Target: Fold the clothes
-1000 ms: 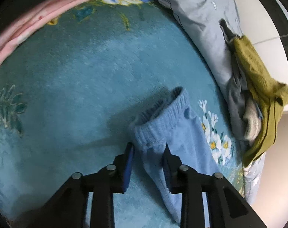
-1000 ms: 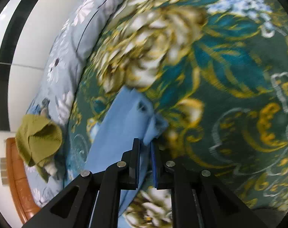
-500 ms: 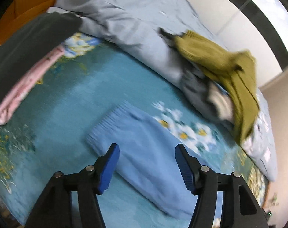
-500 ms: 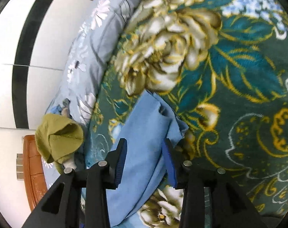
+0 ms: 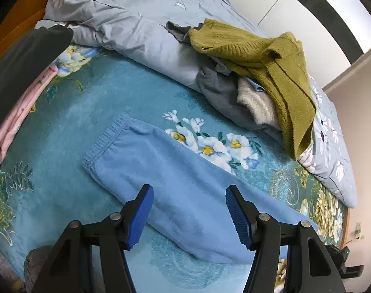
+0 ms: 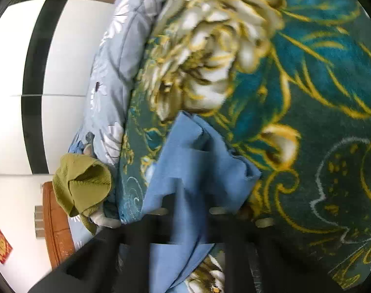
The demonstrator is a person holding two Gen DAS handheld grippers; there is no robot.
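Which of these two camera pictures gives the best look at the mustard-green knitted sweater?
The left wrist view: the mustard-green sweater is sharp and draped across the clothes pile, its knit visible. The right wrist view shows only a small bunched part at the bed's edge.

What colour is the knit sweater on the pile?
Olive green sweater, clearest in the left wrist view.
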